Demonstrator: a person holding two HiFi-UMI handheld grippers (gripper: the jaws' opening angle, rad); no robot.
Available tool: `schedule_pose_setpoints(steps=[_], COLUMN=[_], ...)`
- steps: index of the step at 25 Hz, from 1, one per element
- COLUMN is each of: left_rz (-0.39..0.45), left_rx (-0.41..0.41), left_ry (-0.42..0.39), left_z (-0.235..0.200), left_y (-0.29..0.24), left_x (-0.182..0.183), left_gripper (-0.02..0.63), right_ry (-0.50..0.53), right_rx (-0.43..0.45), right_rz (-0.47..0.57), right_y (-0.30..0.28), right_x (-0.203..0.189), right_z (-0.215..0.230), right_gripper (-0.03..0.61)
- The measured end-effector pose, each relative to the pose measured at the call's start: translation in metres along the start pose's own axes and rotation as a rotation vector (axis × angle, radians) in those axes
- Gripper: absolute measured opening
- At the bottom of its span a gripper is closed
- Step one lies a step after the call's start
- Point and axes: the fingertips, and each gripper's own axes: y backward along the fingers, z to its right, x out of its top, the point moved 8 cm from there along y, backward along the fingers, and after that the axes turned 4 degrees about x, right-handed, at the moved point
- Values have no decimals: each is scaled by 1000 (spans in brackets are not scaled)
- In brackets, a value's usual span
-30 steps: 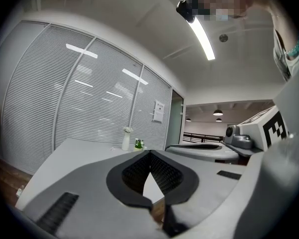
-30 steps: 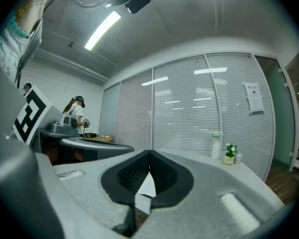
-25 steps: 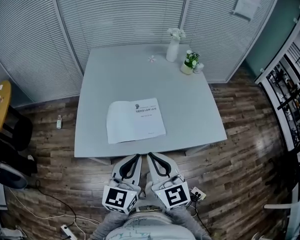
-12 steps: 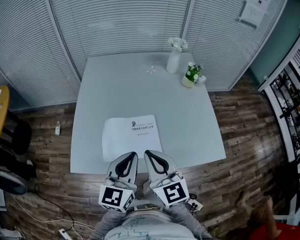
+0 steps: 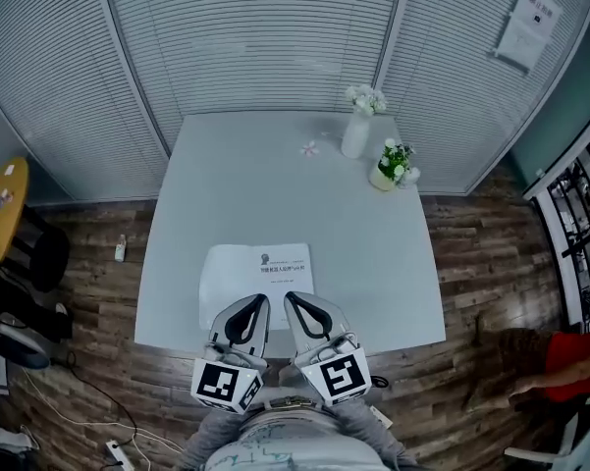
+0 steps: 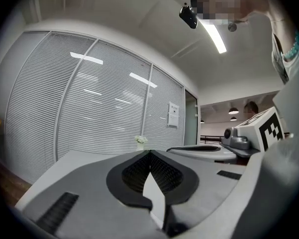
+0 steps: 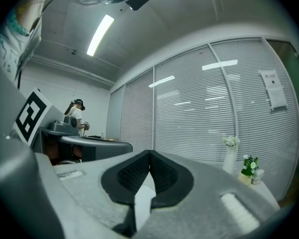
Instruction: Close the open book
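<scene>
The open book [image 5: 257, 275] lies flat with white pages up near the front edge of the grey table [image 5: 275, 184] in the head view. My left gripper [image 5: 259, 299] and right gripper [image 5: 293, 297] are held side by side, pointing level, with their tips over the book's near edge. Both are shut with nothing between the jaws. In the left gripper view the left gripper [image 6: 149, 152] has its jaws meeting at the tip. The right gripper view shows the same for the right gripper [image 7: 149, 152]. The book's near pages are hidden under the grippers.
A white vase [image 5: 357, 130] with flowers, a small potted plant [image 5: 391, 170] and a tiny pink flower [image 5: 310, 148] stand at the table's far right. Blinds close off the back. A person in red [image 5: 569, 366] is low at the right; a yellow stool [image 5: 2, 204] stands at the left.
Both grippers have come forward together from in front of the table to over the book's near edge. A person in red has appeared at the right.
</scene>
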Motion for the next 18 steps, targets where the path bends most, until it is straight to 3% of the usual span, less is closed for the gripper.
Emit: schedule_pose_setpoints(steps=[11,18], left_rz=[2,-22], left_rx=[42,-32], left_ry=[16,4], left_z=[-22,-53], left_y=[-16,-25], left_x=[-9,-11], left_gripper=[-2,-2], right_ry=[-2,-18], right_rx=[25,-54], right_rz=[-39,-47], right_y=[-22,-45], right_x=[-12,-13], right_z=[18,11], right_gripper=[2,2])
